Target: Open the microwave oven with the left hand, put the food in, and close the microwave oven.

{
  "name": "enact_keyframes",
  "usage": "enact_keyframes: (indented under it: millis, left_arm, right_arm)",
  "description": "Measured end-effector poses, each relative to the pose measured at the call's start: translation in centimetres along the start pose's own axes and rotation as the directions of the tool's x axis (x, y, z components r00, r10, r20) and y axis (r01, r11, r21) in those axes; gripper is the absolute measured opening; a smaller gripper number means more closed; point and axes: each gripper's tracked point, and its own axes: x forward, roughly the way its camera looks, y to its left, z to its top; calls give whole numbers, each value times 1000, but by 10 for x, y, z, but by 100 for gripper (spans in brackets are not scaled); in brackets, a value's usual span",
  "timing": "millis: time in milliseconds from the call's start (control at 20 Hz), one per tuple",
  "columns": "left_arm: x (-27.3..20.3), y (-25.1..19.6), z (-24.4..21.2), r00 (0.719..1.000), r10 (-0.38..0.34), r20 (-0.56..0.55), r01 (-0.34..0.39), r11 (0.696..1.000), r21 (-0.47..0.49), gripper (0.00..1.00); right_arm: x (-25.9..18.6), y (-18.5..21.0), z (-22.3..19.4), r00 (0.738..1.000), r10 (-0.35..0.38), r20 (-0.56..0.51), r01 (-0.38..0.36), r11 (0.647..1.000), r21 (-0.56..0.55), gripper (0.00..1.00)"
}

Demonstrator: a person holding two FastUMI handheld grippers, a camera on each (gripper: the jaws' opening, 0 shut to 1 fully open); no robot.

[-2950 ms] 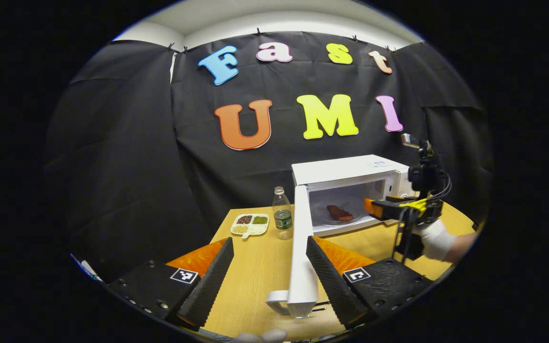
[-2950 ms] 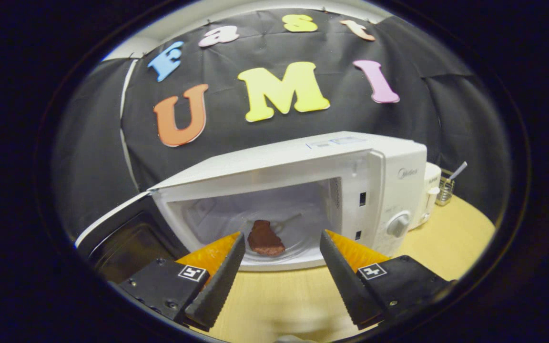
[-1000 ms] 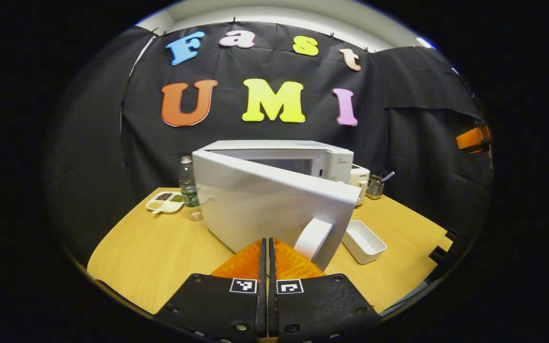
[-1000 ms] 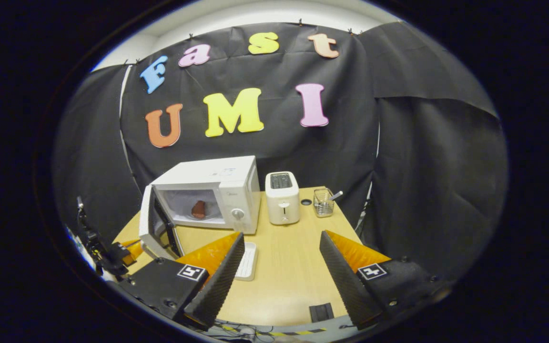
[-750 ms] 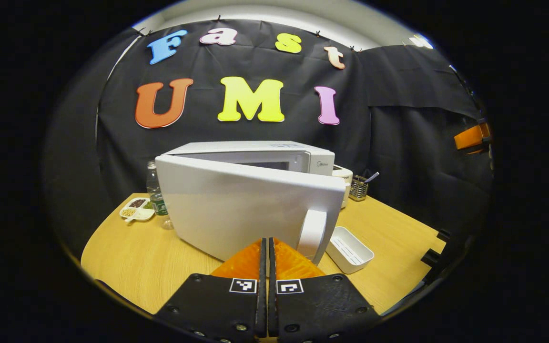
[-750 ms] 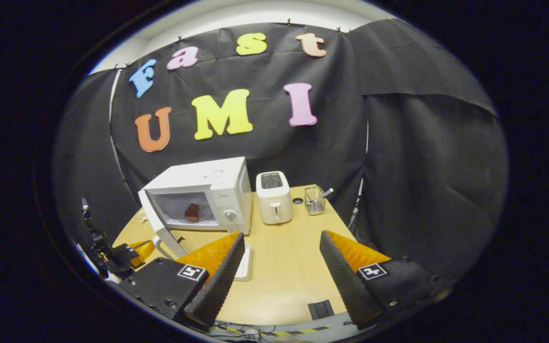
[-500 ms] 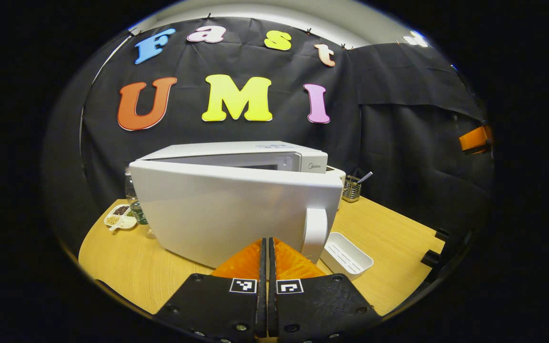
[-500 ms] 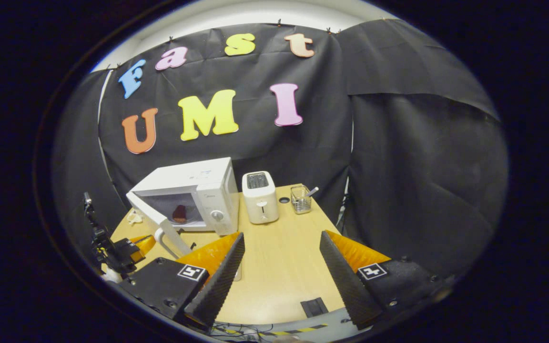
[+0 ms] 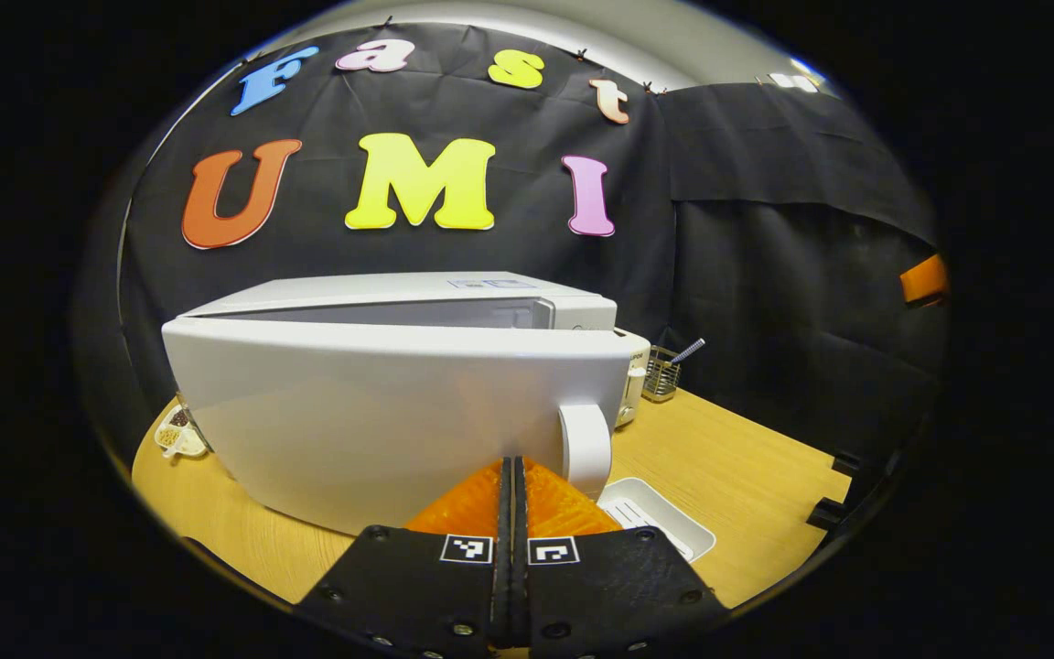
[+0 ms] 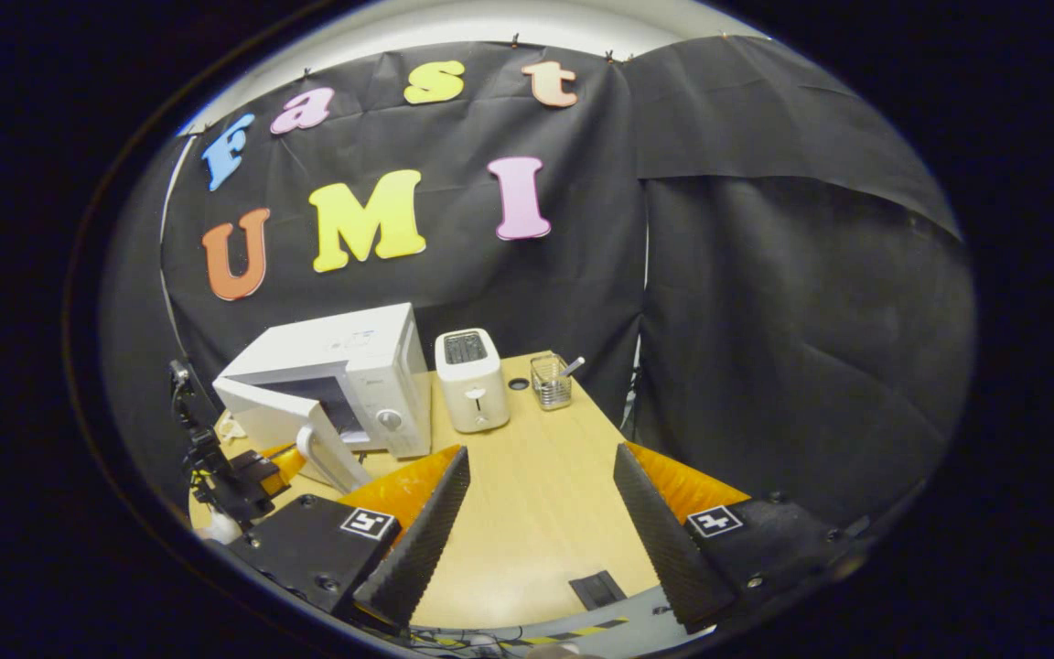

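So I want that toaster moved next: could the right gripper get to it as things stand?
Probably yes. The right gripper is open, and bare table lies between it and the toaster. The microwave door swings off to the side, clear of that path.

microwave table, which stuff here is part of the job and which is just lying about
Part of the job:
- microwave oven
- its door, partly open
- door handle
- left gripper, fingers shut, at the door

Just lying about:
- toaster
- wire cup
- white tray
- snack dish
- right gripper, open, holding nothing
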Motion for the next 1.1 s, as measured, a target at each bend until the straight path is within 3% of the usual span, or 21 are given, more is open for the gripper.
enact_keyframes:
  millis: [550, 1100]
  left_arm:
    - [56, 8, 11, 1000, 4, 5, -4, 1000, -21, 0]
    - [77, 15, 17, 999, 34, 15, -34, 999, -39, 0]
  right_arm:
    - [8, 4, 1, 999, -47, -14, 47, 999, 13, 100]
    - [10, 11, 4, 999, -46, -20, 47, 999, 11, 100]
